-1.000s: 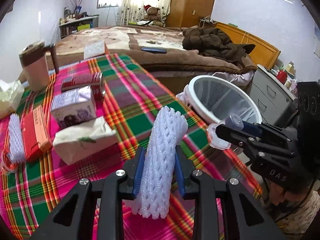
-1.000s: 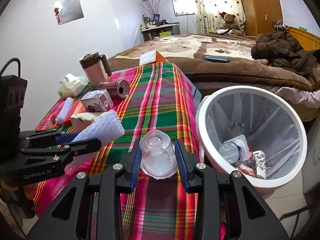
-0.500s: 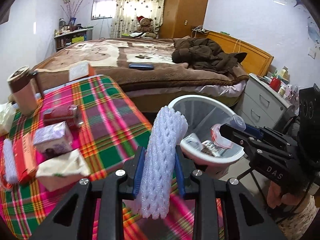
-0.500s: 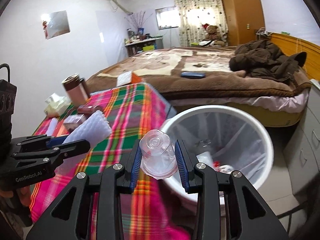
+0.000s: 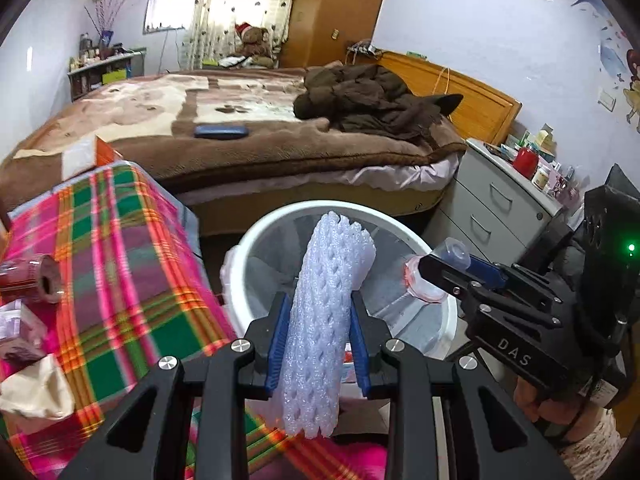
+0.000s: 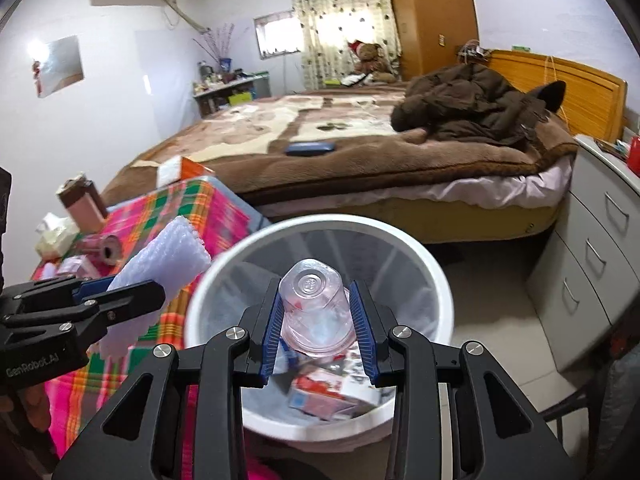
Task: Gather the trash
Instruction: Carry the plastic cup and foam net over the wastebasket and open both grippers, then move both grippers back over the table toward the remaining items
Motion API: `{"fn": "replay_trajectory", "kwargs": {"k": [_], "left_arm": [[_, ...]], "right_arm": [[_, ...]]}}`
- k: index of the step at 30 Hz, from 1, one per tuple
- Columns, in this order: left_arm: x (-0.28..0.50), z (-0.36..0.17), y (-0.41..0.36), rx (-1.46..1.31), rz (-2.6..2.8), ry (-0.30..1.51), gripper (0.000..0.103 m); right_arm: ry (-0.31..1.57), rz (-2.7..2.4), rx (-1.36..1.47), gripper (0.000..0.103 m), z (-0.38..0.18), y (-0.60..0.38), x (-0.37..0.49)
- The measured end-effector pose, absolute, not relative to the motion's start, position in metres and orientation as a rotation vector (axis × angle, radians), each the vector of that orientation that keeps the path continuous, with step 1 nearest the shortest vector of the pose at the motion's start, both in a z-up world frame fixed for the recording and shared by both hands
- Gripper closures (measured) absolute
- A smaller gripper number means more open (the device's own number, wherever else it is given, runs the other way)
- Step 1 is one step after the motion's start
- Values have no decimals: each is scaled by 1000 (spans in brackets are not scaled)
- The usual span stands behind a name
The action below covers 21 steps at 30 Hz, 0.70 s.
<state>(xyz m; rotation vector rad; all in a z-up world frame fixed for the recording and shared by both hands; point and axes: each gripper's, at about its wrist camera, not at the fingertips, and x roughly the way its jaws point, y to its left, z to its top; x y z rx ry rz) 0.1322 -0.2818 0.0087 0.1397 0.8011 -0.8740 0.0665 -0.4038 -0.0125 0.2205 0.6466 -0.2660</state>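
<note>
Both grippers carry trash toward the white bin [image 6: 436,280] beside the plaid-covered table [image 5: 120,264]. On the left gripper [image 5: 318,344] the blue pads are clamped on a white foam net sleeve [image 5: 326,320], which stands upright between them, its upper end in front of the bin's mouth in the left wrist view. On the right gripper [image 6: 318,324] the pads pinch a clear plastic cup [image 6: 314,308], held upside down over the bin opening, where cartons and wrappers [image 6: 328,394] already lie. One risk, as I judge it, is the left release: the right wrist view shows the sleeve over the table's edge, beside the rim and not above the opening, so letting go now would likely drop it on the cloth or floor. Being light and springy, it could also catch on a pad or bounce off the rim. With the two grippers close together, a collision is possible if both move in at once. The cup looks well placed, though it might roll out off the heaped trash. A can [image 5: 30,284], a small carton [image 5: 18,332] and crumpled paper [image 5: 36,392] remain on the table.
</note>
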Motion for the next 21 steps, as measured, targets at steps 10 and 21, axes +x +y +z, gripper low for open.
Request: {"fn": "replay_trajectory", "kwargs": {"k": [10, 21], "left_arm": [[137, -4, -302, 156, -875, 830, 67], [139, 2, -286, 116, -865, 816, 35]], "right_arm": [[705, -309, 207, 68, -26, -422, 74], [699, -301, 224, 33, -25, -418, 70]]}}
